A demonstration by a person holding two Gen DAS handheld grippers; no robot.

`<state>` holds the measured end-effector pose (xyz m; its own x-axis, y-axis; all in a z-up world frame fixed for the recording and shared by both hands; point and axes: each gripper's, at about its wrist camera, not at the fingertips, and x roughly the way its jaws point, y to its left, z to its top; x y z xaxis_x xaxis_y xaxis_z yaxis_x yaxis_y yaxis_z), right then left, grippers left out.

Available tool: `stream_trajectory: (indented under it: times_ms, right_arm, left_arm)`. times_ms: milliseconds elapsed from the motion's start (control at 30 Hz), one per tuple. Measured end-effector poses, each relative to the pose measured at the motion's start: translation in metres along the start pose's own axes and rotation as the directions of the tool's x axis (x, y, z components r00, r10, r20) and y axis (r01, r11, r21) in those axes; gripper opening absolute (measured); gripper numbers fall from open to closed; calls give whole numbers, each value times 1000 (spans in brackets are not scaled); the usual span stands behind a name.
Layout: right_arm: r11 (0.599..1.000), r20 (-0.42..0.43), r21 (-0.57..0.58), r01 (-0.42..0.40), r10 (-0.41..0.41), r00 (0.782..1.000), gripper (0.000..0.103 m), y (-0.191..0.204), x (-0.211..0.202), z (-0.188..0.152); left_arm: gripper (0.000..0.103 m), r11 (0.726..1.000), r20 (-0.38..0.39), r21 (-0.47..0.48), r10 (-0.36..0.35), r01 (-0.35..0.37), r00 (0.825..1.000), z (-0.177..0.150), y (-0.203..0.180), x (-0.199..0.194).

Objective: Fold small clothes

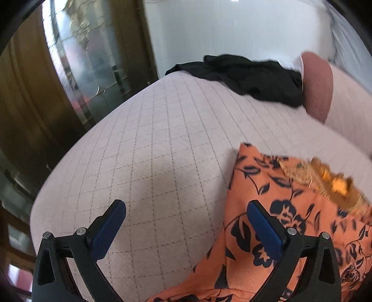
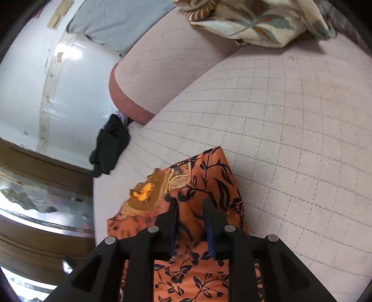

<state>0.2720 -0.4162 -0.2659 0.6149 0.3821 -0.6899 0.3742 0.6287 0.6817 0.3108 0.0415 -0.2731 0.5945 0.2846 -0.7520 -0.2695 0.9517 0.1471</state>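
Observation:
An orange garment (image 1: 255,176) (image 2: 216,176) with a dark floral print and a gold embroidered neckline (image 1: 325,178) (image 2: 144,197) lies partly folded on a pale quilted bed (image 1: 162,139) (image 2: 290,139). My left gripper (image 1: 186,205) hovers wide open above the bed. Its right finger (image 1: 265,225) is over the garment's left edge and its left finger is over bare quilt. My right gripper (image 2: 190,201) is above the middle of the garment. Its jaws stand a narrow gap apart, with orange cloth showing through the gap and no pad pressing on it.
A crumpled black garment (image 1: 251,76) (image 2: 111,144) lies near the bed's far edge beside a pink bolster (image 1: 318,86) (image 2: 144,76). A floral blanket (image 2: 255,21) and a grey pillow (image 2: 116,23) sit further up the bed. Brown wooden furniture (image 1: 23,93) stands beyond the bed's edge.

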Motion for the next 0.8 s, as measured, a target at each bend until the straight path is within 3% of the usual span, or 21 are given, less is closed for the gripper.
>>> stream_trajectory:
  times_ms: [100,233,267,333,367,400,467,500,567,633,667,700,733,800]
  right_arm:
    - [1000,-25,11,-22,23,999,24,-8,5,5]
    - [996,22,-73,48,-47,999,25,-2,-7,9]
    - [995,23,-79,53,-52,998,31,-4,-8,8]
    - [993,35,-93,69,-66,997,59,-7,-9,4]
    - [992,61,-102,74,-68,996,78,-9,-12,2]
    - [992,106,-105,64,-53,993,79,-11,-17,-2]
    - [994,173,-108,23,-4,985,79,-16,-20,-6]
    - [993,173,-113,10,10,985,79,-17,-17,-7]
    - [991,135,-136,3,15,991,79,-14,-3,-8]
    - [982,110,-188,16,4,994,70,-6,11,-14]
    - [976,100,-214,39,-17,995,39,-2,17,-18]
    - [960,67,-264,87,-72,995,20,8,29,-22]
    - [947,47,-296,125,-116,992,8,14,36,-26]
    - [926,13,-345,156,-162,987,7,39,42,-32]
  left_arm:
    - [103,996,1,36,83,-83,997,-2,-4,8]
    - [103,988,-12,40,150,-149,989,-3,3,17]
    - [103,986,-12,40,165,-165,986,-3,5,18]
    - [97,983,-6,47,181,-180,984,-4,6,20]
    - [87,981,-7,52,189,-189,982,-4,6,21]
    - [76,979,-13,58,198,-197,980,-6,7,23]
    - [64,983,-34,54,177,-175,984,-6,8,28]
    - [53,987,-44,47,157,-154,987,-7,9,29]
    - [42,990,-55,43,139,-137,989,-6,8,31]
    - [27,991,-59,38,131,-129,990,-7,7,32]
    - [11,991,-60,34,129,-127,990,-7,8,32]
    - [5,992,-59,29,124,-123,990,-7,8,32]
    - [5,993,-54,22,116,-115,992,-6,9,31]
    - [3,991,-29,17,135,-135,990,-5,10,28]
